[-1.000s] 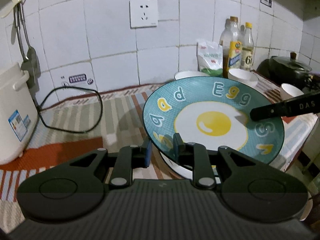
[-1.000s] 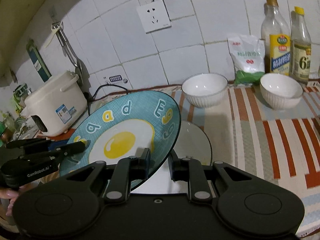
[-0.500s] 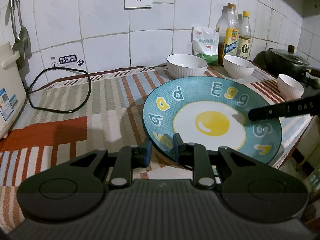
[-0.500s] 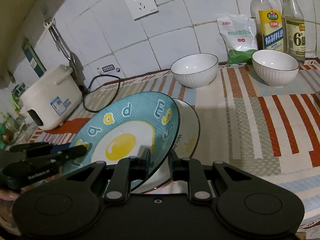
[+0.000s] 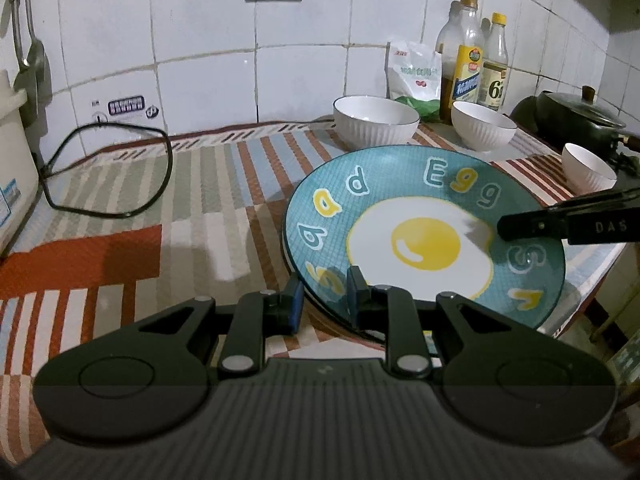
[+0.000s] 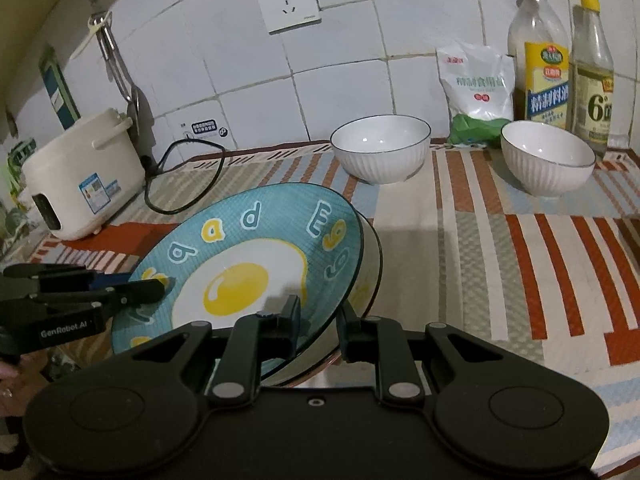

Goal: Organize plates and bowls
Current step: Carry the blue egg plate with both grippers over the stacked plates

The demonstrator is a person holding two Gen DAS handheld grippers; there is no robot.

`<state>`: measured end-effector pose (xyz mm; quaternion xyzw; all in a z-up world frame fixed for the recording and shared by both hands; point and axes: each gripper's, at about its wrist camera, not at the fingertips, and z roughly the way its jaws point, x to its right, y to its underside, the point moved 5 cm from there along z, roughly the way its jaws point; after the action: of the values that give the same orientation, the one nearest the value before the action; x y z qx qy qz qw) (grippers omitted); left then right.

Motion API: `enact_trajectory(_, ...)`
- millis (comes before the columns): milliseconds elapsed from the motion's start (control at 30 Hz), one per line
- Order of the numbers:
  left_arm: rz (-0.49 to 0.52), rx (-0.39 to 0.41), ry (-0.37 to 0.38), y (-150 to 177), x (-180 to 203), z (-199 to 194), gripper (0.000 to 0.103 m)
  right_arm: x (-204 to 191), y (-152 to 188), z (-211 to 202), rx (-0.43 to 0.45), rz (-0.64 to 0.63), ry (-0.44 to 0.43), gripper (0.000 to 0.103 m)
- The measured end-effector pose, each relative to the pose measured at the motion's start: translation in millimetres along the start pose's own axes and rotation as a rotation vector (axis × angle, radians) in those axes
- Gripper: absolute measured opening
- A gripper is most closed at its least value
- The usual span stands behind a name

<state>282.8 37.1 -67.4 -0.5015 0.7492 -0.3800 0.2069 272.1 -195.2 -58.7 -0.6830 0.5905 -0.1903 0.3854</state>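
While tilted | teal egg plate [image 5: 424, 240] | fried-egg centre, lettered rim

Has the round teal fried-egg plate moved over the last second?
Yes. The round teal fried-egg plate has come down towards the white plate beneath it; against the left white ribbed bowl, it sits lower.

Left gripper [image 5: 323, 294] level, jaws closed on a plate [image 5: 424, 240] rim at its near edge. Right gripper [image 6: 318, 322] opposite, jaws clamped on the far rim, plate tilted. Bare hand [image 6: 6, 384] partly visible behind left gripper.
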Motion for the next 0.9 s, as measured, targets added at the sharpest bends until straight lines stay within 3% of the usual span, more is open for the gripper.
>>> enact_trajectory(367, -0.027, -0.004, 0.010, 1, -3, 2, 0.021, -13, -1, 1, 0.017, -0.144, 0.081, 0.028)
enact_trajectory(733, -0.047, -0.022, 0.013, 0, -3, 5, 0.021, -28, 1, 8, 0.005, -0.290, 0.244, 0.034)
enact_trajectory(900, -0.032, -0.021, 0.000, 0, -1, 7, 0.022, -27, 3, 9, 0.024, -0.332, 0.268, 0.034)
